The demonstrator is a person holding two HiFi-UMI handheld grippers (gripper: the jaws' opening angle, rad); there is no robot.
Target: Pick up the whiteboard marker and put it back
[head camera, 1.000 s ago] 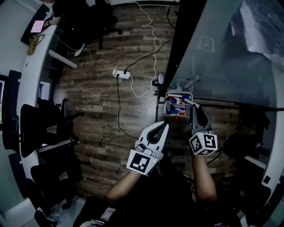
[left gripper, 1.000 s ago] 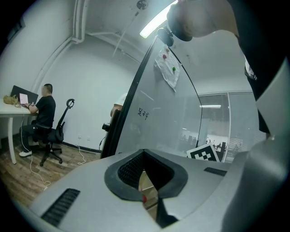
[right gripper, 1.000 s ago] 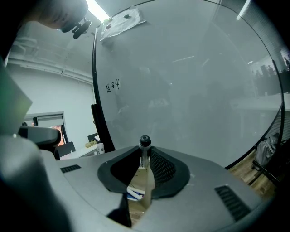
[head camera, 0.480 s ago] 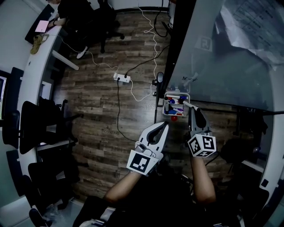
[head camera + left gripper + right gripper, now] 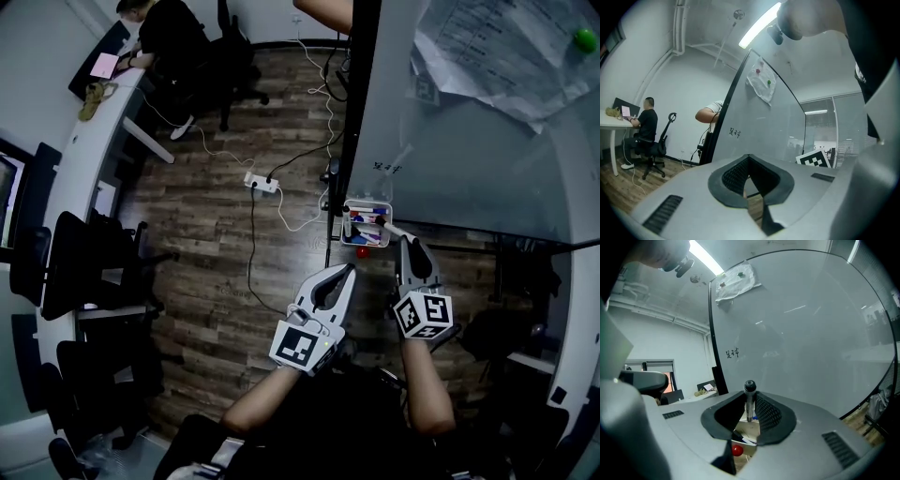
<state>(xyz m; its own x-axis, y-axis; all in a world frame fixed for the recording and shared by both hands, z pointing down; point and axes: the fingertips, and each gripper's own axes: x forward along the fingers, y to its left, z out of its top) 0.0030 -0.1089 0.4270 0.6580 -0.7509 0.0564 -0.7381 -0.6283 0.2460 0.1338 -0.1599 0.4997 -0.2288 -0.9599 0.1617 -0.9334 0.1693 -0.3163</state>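
**Marker held in the right gripper, just off the tray**

In the right gripper view we see the right gripper point(image 5: 751, 414) with its jaws closed on the marker point(image 5: 750, 401). The marker stands upright between the pads, and its dark round end pokes out above them. Behind it is the whiteboard point(image 5: 811, 333). Below the jaws, at 6 o'clock, a bit of the tray point(image 5: 746, 431) and a red ball point(image 5: 736, 450) show through the gap.

In the head view the right gripper point(image 5: 404, 244) points toward 12 o'clock, and the marker point(image 5: 396, 232) sticks out of its tips toward 10 o'clock. The tray point(image 5: 367, 201), which holds other markers, sits at 11 o'clock from those tips, near but apart from them, at the whiteboard's point(image 5: 469, 141) lower edge.

The left gripper point(image 5: 349, 269) is at 8 o'clock from the right one, over the wood floor point(image 5: 206, 234). Its own view shows the left gripper point(image 5: 749, 158) with its tips together and nothing between the pads. A person point(image 5: 164, 28) sits at a desk far off at 11 o'clock.
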